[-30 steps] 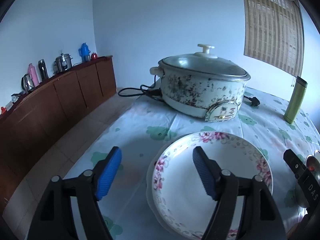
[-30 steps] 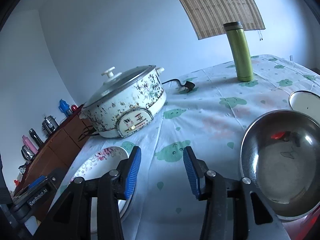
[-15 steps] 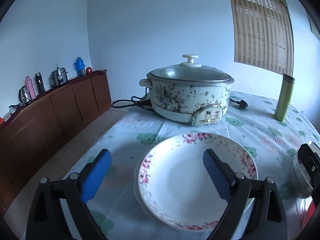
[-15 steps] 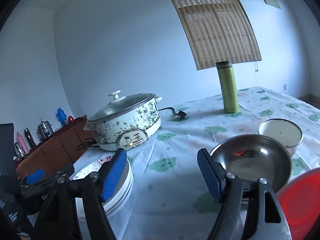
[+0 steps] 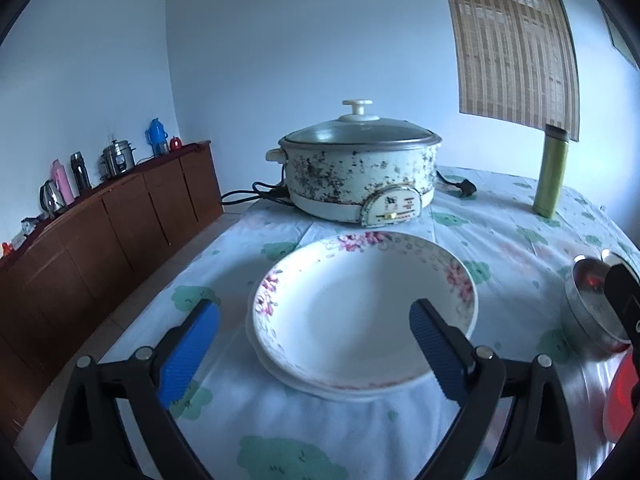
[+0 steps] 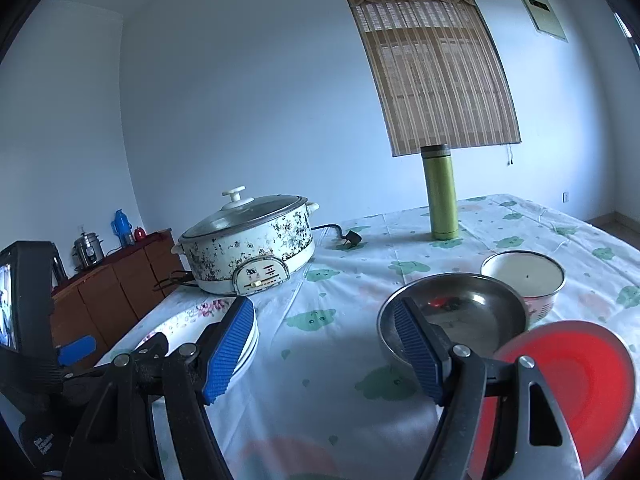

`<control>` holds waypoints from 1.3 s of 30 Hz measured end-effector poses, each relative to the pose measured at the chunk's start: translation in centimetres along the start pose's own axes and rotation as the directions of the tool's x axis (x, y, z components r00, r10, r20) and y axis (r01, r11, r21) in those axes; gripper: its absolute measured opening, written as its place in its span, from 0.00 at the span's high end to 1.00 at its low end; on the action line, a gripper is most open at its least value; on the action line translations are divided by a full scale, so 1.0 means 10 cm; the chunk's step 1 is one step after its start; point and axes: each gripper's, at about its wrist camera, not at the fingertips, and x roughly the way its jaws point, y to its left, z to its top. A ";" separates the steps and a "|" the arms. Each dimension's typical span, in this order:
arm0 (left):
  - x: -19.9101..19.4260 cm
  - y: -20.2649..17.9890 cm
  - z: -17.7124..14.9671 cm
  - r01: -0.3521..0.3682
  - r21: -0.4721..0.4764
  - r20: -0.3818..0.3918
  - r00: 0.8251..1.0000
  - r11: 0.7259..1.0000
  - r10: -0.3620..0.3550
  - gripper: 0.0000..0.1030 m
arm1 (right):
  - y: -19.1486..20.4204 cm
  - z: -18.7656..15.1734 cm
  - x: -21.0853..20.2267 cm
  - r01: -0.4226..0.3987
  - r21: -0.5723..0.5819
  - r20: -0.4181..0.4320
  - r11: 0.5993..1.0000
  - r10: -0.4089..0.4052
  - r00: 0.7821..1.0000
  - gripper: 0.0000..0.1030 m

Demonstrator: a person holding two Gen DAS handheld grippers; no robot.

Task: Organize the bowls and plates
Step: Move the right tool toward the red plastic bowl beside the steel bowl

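Observation:
Two white floral plates (image 5: 360, 312) (image 6: 192, 320) are stacked on the tablecloth. My left gripper (image 5: 312, 308) hovers just short of them, its jaws opening wide; the pads flank the stack's near edge without touching it. A steel bowl (image 6: 480, 320) (image 5: 588, 300) sits to the right, with a white enamel bowl (image 6: 524, 276) behind it and a red bowl (image 6: 576, 380) in front. My right gripper (image 6: 323, 304) is open over bare cloth between the plates and the steel bowl, holding nothing.
A speckled electric pot (image 5: 360, 176) with a glass lid stands behind the plates, its cord and plug (image 6: 352, 236) trailing on the cloth. A green flask (image 6: 440, 196) stands at the back right. The table's left edge drops to the floor by a wooden sideboard (image 5: 100, 232).
The left gripper has drawn back from the plates and spread wider. The right gripper has also spread, risen and backed away, bringing the white and red bowls into view.

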 end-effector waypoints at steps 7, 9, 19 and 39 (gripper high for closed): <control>-0.11 -0.12 -0.08 0.008 0.025 -0.003 1.000 1.000 -0.008 0.05 | -0.03 -0.02 -0.15 -0.010 -0.036 0.001 0.999 0.010 1.000 0.27; -0.16 -0.14 -0.10 0.018 0.025 -0.001 1.000 1.000 -0.018 0.05 | -0.04 -0.03 -0.18 -0.014 -0.041 -0.002 0.999 0.014 1.000 0.27; -0.37 -0.37 -0.22 0.030 0.090 0.041 0.999 0.996 -0.034 0.05 | -0.19 -0.07 -0.40 -0.011 -0.076 0.005 0.997 0.011 1.000 0.27; -0.58 -0.72 -0.35 0.127 0.109 -0.001 0.992 0.986 -0.128 0.05 | -0.85 0.01 -0.78 0.051 -0.040 0.034 0.998 -0.049 0.998 0.27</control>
